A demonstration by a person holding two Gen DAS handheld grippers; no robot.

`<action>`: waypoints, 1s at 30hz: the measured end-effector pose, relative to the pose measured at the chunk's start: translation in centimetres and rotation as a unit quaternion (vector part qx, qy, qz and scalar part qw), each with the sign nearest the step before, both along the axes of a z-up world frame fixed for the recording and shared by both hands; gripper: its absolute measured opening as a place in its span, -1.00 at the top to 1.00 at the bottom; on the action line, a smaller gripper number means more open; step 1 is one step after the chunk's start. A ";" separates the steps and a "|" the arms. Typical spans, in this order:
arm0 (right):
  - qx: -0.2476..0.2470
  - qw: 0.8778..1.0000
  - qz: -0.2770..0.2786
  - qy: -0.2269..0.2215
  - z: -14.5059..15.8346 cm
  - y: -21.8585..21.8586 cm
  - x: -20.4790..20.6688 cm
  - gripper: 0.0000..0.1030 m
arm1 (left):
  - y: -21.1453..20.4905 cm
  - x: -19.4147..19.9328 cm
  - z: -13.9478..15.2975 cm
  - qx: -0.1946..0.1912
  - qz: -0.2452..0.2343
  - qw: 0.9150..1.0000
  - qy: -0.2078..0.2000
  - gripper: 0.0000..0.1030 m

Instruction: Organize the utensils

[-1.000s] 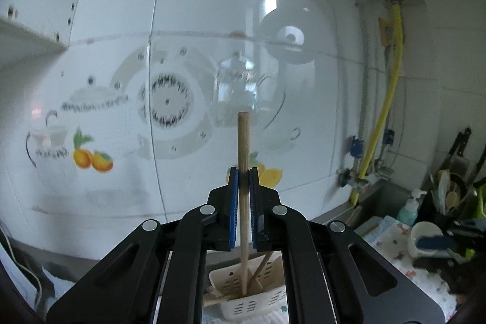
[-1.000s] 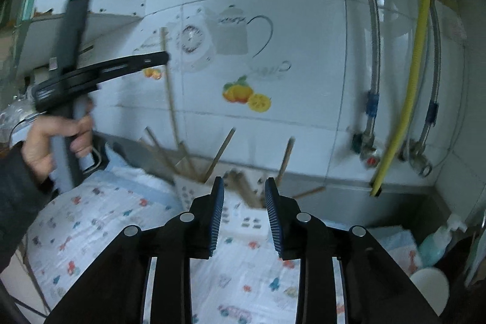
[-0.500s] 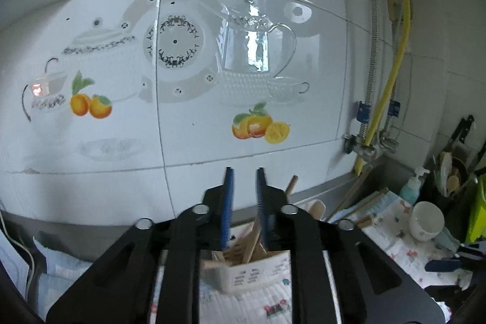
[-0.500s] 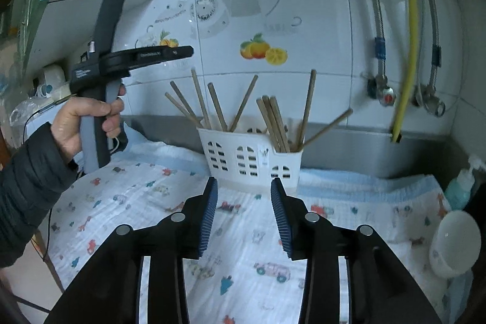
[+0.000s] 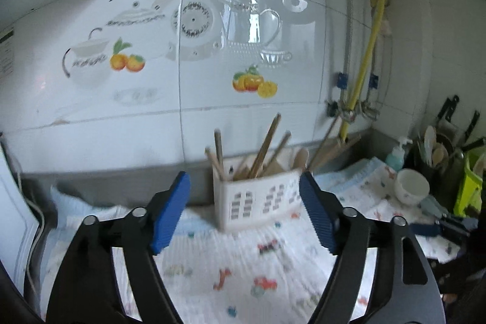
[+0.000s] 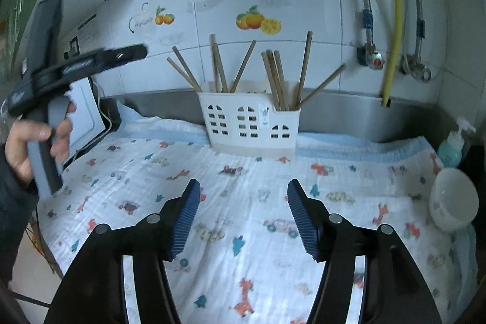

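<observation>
Both the left gripper [image 5: 244, 210] and right gripper [image 6: 243, 217] stood wide apart, empty. The chopsticks [image 6: 275, 78] stood in the holder [image 6: 249, 122] at center frame (light, stiff, probably smooth wood). They looked best pinched near the upper shaft.

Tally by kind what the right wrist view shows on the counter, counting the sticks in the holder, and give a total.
Wooden sticks: 10
White holder: 1
White bowl: 1
Soap bottle: 1
Total: 13
</observation>
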State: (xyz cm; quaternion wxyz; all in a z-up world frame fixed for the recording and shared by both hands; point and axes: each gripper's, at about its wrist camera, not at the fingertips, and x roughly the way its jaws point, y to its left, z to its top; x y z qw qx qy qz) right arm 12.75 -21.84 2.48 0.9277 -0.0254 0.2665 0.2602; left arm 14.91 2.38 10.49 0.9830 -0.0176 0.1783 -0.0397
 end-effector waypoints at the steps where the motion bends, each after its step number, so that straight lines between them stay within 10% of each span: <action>1: 0.000 1.000 -0.001 0.001 -0.1 0.1 -0.3 -0.20 | 0.0 -0.5 -0.2 0.001 0.002 1.000 0.000 -0.52; 9: -0.006 1.000 -0.017 0.003 -0.8 0.2 -2.3 -0.48 | -0.4 -5.5 -2.6 0.007 0.012 1.000 0.013 -0.90; 30: -0.025 0.998 -0.050 -0.003 -0.8 -1.4 -6.7 -0.77 | 0.2 -13.7 -4.7 -0.020 0.049 0.998 0.030 -0.90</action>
